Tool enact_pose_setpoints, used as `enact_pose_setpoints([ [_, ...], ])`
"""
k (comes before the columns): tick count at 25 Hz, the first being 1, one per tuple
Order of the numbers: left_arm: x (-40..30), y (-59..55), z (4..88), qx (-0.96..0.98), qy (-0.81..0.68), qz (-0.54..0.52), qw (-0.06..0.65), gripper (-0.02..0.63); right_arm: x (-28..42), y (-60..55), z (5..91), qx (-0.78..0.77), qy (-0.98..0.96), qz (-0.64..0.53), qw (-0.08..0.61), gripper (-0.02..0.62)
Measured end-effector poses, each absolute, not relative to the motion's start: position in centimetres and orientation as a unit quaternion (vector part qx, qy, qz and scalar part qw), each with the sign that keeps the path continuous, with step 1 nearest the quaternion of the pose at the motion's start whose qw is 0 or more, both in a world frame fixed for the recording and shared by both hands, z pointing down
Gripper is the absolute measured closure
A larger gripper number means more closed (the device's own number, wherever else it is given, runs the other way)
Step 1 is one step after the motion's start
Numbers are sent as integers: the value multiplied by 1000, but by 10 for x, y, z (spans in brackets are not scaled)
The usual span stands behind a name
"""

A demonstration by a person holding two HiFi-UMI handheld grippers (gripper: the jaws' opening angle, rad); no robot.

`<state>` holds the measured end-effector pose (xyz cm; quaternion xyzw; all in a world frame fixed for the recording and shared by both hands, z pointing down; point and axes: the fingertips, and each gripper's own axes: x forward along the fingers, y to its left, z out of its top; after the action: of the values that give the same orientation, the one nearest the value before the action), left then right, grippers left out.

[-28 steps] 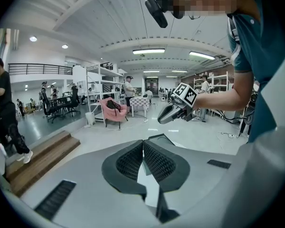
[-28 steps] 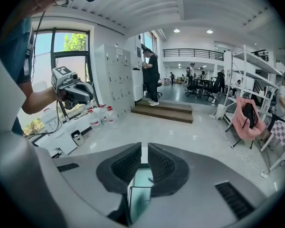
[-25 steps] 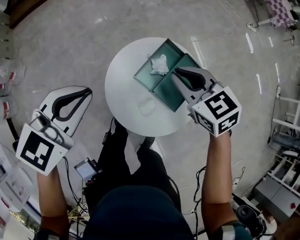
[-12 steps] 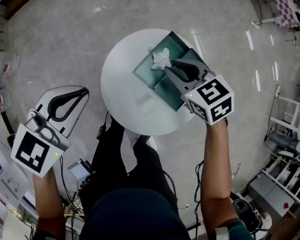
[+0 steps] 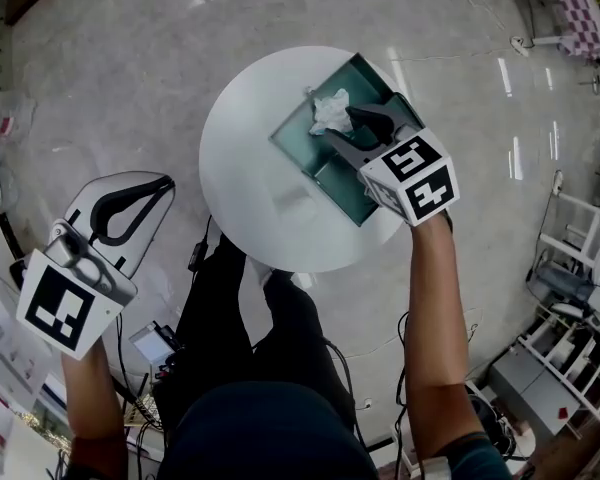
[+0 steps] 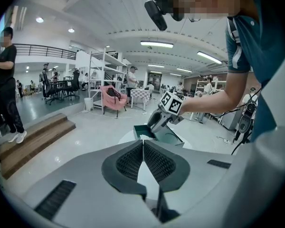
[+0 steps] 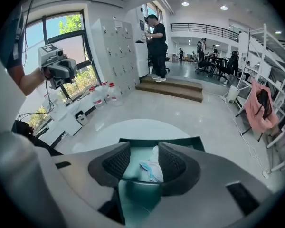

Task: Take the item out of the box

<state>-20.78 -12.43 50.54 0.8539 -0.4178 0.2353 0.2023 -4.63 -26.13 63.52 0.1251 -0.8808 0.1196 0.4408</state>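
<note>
Right tool (image 7: pixel 143 156) in the green box (image 5: pixel 302 146) — jaws opening, white wad (image 7: pixel 150 167) between — left tool (image 6: pixel 143 151) closed, empty.

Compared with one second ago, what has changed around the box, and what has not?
The right gripper moved forward over the box to the crumpled white item. Its jaws are opening, with the item between them but not gripped. The left gripper stayed shut, off to the side; box and item stayed on the table.
</note>
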Motion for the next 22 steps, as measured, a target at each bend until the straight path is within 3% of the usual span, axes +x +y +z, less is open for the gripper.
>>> enact_pose_setpoints([
  [22, -226, -117, 555, 843, -425, 236, 231, 581, -33, -282, 746, 94, -805, 75, 581, 412],
])
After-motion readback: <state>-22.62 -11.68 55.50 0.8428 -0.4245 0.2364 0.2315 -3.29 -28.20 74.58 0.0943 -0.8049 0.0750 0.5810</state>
